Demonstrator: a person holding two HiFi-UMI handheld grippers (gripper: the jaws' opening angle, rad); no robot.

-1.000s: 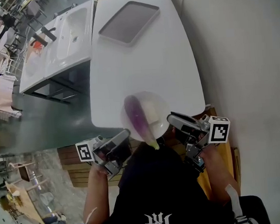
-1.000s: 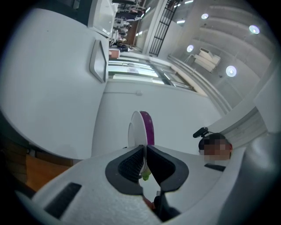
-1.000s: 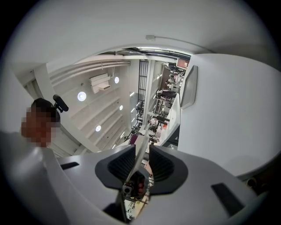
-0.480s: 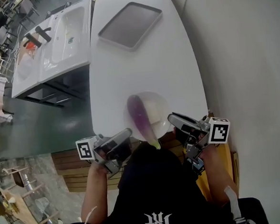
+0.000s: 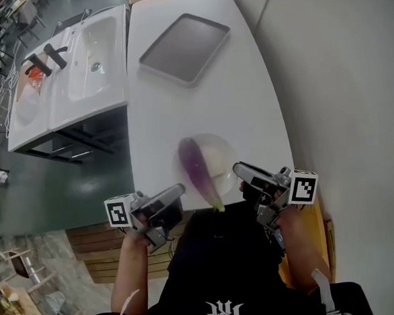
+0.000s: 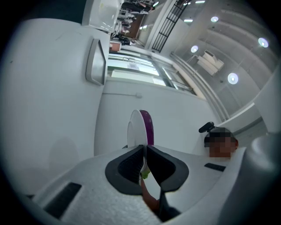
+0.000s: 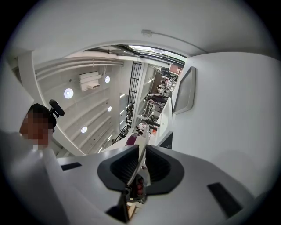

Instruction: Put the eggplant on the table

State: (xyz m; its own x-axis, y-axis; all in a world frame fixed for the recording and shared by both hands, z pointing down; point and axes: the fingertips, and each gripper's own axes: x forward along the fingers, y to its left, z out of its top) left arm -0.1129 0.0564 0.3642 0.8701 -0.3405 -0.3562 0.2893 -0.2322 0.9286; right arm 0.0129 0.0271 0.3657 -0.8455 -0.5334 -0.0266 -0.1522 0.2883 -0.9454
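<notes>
A long purple eggplant (image 5: pixel 198 168) with a green stem lies across a white plate (image 5: pixel 224 148), its stem end past the rim toward me. The plate is over the near end of the white table (image 5: pixel 200 99); I cannot tell whether it rests on it. My left gripper (image 5: pixel 179 192) is shut on the plate's left rim. My right gripper (image 5: pixel 238 171) has the right rim between its jaws, which are closing, pads against it. The left gripper view has plate (image 6: pixel 134 127) and eggplant (image 6: pixel 148 127) edge-on beyond the left gripper (image 6: pixel 144 151). The right gripper (image 7: pixel 141 154) pinches the plate (image 7: pixel 141 143).
A grey tray (image 5: pixel 184 46) lies at the table's far end. A white double sink unit (image 5: pixel 86 60) stands to the left across a gap. A pale wall runs along the right. Wooden furniture (image 5: pixel 94 231) sits below the table's near edge.
The plate with the eggplant and both grippers have moved forward, so more of the plate is over the table's near end. The right jaws have narrowed onto the rim.
</notes>
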